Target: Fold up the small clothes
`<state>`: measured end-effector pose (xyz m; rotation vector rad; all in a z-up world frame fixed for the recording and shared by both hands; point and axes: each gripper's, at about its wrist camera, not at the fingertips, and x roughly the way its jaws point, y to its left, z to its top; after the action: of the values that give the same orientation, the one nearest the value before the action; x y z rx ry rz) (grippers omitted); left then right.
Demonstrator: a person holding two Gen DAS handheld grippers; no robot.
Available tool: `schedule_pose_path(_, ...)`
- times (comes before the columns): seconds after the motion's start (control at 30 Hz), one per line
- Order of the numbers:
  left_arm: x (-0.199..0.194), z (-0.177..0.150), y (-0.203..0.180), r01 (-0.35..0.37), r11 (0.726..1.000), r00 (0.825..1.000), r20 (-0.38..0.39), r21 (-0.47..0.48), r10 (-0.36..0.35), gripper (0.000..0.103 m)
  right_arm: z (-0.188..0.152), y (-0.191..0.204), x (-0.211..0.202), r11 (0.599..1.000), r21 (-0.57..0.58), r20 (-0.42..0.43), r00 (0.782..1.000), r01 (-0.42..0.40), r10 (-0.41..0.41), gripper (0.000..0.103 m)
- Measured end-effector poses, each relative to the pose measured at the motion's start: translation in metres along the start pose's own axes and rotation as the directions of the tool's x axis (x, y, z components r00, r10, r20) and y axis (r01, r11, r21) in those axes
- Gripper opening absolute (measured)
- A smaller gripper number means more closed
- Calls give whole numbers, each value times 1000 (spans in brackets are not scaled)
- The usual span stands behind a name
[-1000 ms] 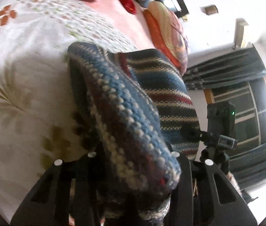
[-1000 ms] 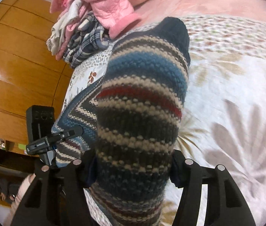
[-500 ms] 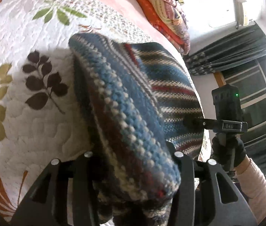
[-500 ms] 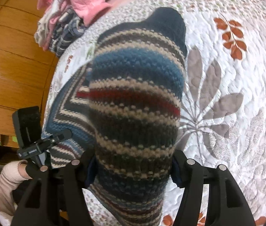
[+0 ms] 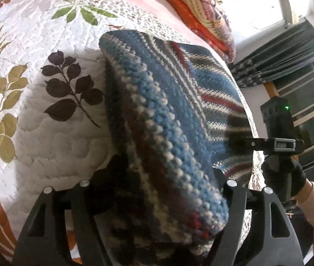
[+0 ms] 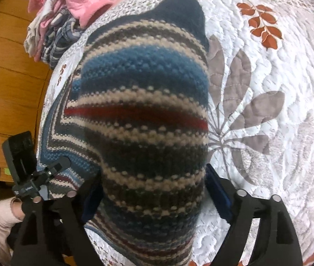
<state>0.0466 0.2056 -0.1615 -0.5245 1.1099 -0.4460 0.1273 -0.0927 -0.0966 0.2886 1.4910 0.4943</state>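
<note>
The striped sweater [image 5: 168, 119] is held above the quilted bed [image 5: 34, 115], pinched by the closed left gripper [image 5: 154, 199] and right gripper [image 6: 154, 199] — if either thick bunched edge is let slip, the fold could be skewed.

quilt [image 6: 279, 133] likely open right of sweater [image 6: 143, 115]

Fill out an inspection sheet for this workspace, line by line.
Surface: white leaf-print quilt on a bed.
Job's things: striped knit garment, draped over both grippers.
Clutter: heap of pink and plaid clothes; stack of folded blankets.
Grippers: left gripper and right gripper both shut on the knit.
Cables: nothing seen.
Surroundings: wooden panelling, dark curtains, window.
</note>
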Motion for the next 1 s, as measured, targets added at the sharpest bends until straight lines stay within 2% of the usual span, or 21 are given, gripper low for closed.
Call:
schedule_pose_path(0.17,-28,2,-23,-127,991,992,10,50,126,70,-2,10,-28,995,22,33,995,92,-93,88)
schedule_pose_path(0.27,-48,7,-40,-234,971,972,5,56,234,74,-8,20,-55,976,23,76,973,217,-218,88)
schedule_pose_path(0.37,-70,10,-63,-319,944,948,26,81,318,76,-21,31,-81,961,9,119,954,276,-275,88)
schedule_pose_path(0.5,-104,4,-96,-358,928,933,86,104,350,82,-48,52,-114,951,-2,169,937,309,-305,92)
schedule_pose_path(0.7,-142,-23,-134,-369,925,924,146,93,354,89,-82,77,-132,938,-14,187,923,346,-338,97)
schedule_pose_path(0.9,-155,-52,-145,-404,914,906,154,42,393,91,-121,107,-138,907,-62,226,891,417,-395,99)
schedule_pose_path(1.0,-153,-62,-144,-453,891,886,133,30,445,91,-139,114,-138,910,-69,236,893,410,-384,99)
